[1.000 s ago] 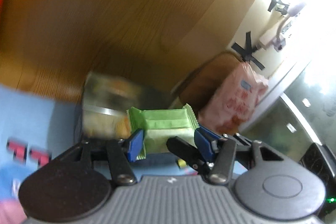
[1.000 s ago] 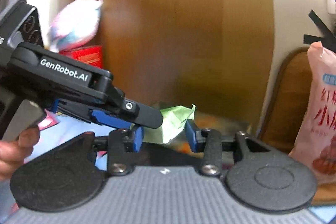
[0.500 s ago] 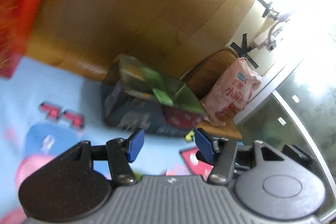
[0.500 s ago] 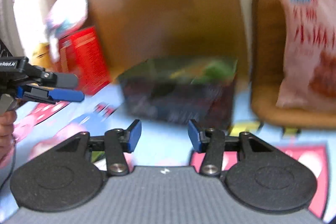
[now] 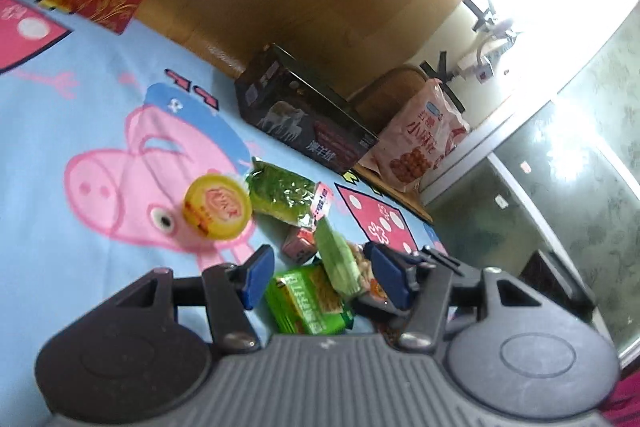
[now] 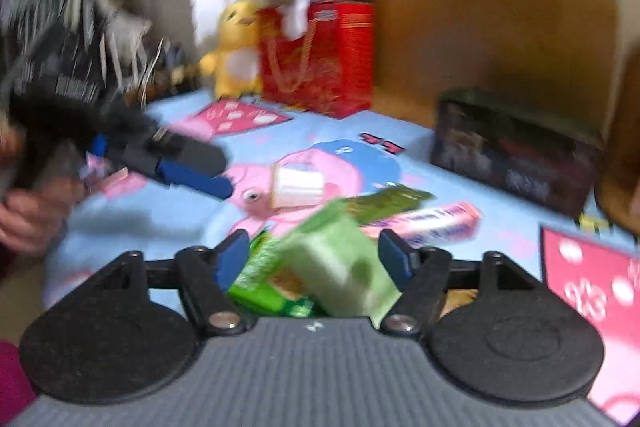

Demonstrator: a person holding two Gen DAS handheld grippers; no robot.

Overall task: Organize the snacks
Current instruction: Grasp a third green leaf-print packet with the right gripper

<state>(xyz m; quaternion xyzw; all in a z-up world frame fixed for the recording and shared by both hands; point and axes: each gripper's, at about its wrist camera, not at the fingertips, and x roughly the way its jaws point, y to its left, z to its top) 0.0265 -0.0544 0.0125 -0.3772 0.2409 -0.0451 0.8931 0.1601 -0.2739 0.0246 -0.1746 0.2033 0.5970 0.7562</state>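
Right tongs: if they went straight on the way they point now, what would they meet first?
Most likely the pale green snack packet, lying between and just ahead of the open right tongs, over a brighter green packet. The picture is blurred, so depth is uncertain.

One dark box (image 5: 304, 115), one red gift bag (image 6: 320, 59), two plush toys (image 6: 236, 47), one yellow-lidded cup (image 5: 217, 207).

Left tool (image 5: 322, 277) open above green snack packets (image 5: 308, 301), yellow cup (image 5: 217, 207) nearby
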